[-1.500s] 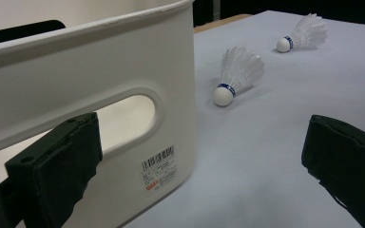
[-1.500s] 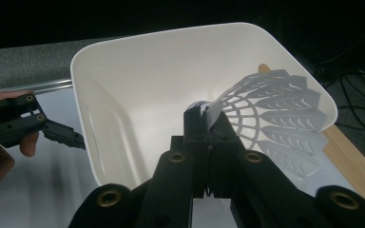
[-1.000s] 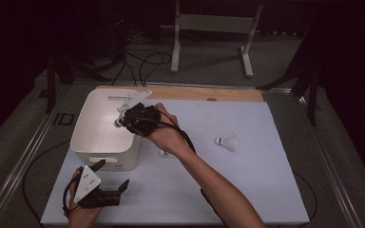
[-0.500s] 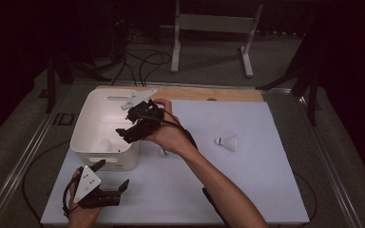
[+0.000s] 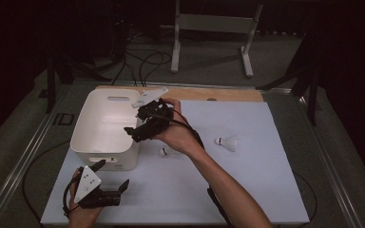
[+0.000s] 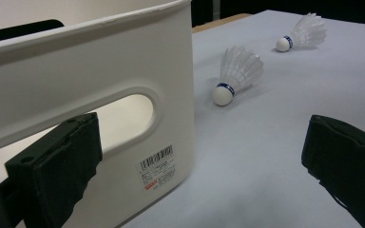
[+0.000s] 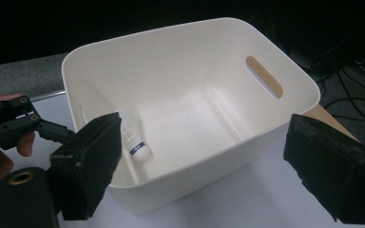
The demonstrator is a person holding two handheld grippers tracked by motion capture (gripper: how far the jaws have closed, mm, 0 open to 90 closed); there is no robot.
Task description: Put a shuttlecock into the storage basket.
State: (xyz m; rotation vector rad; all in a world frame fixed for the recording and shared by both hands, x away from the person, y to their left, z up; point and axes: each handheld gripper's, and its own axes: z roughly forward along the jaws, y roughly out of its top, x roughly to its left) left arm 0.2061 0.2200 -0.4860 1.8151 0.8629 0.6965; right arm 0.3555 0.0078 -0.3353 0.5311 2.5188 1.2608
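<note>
Progress check, left to right. Left gripper (image 5: 105, 196) rests on the table near the bin's front corner, jaws wide, nothing between them. White bin (image 5: 91, 145) holds one shuttlecock (image 7: 135, 137). Right gripper (image 5: 145, 124) hangs over the bin's right rim; jaws have just been opening, now wide and empty. Two shuttlecocks left on the mat: one (image 5: 165, 151) just beside the bin, one (image 5: 226, 141) further right.

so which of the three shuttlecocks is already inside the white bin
The shuttlecock lying at the bin's near inner wall, cork down. The other two lie outside on the pale blue mat.
</note>
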